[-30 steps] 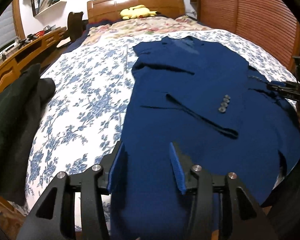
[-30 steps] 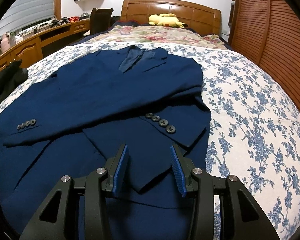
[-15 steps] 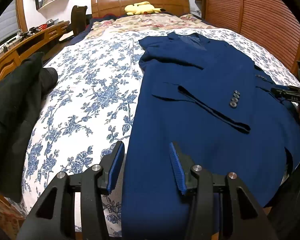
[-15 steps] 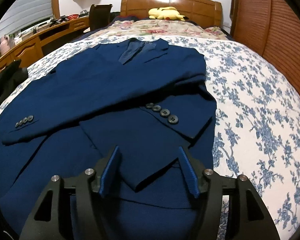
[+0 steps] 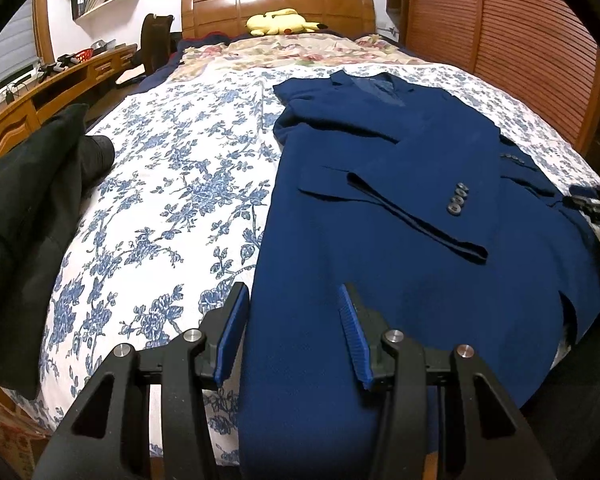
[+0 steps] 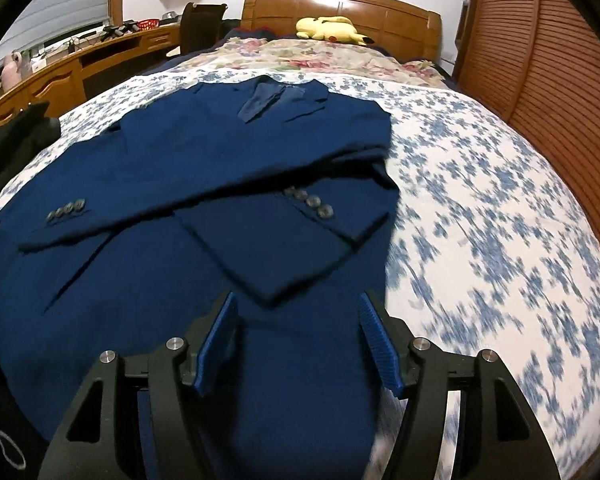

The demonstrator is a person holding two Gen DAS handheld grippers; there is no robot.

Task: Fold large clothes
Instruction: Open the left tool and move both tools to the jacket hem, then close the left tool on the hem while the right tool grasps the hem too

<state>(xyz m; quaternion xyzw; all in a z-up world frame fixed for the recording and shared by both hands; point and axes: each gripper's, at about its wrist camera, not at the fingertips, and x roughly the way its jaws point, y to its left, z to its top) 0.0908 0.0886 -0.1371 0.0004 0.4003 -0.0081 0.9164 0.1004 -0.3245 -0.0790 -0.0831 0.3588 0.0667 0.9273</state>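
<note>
A dark blue suit jacket (image 5: 400,208) lies flat on the bed, collar toward the headboard, both sleeves folded across its front. The sleeve cuff buttons (image 5: 458,202) face up. My left gripper (image 5: 294,292) hovers open over the jacket's left hem edge, with fabric below the jaws but not pinched. In the right wrist view the jacket (image 6: 180,160) fills the left and middle. My right gripper (image 6: 298,300) stands wide open just short of the folded right sleeve cuff (image 6: 284,272), holding nothing. The right gripper (image 5: 592,204) also shows at the left wrist view's right edge.
The bed carries a blue-flowered white cover (image 5: 172,184) and a floral pillow area under a yellow plush toy (image 5: 280,22). A black garment (image 5: 28,208) lies at the bed's left edge. A wooden desk (image 6: 60,76) runs along the left, and slatted wooden doors (image 6: 560,60) stand on the right.
The right gripper's jaws have spread wider, and it has drawn back toward the jacket's hem. The left gripper has hardly shifted and keeps the same gap.
</note>
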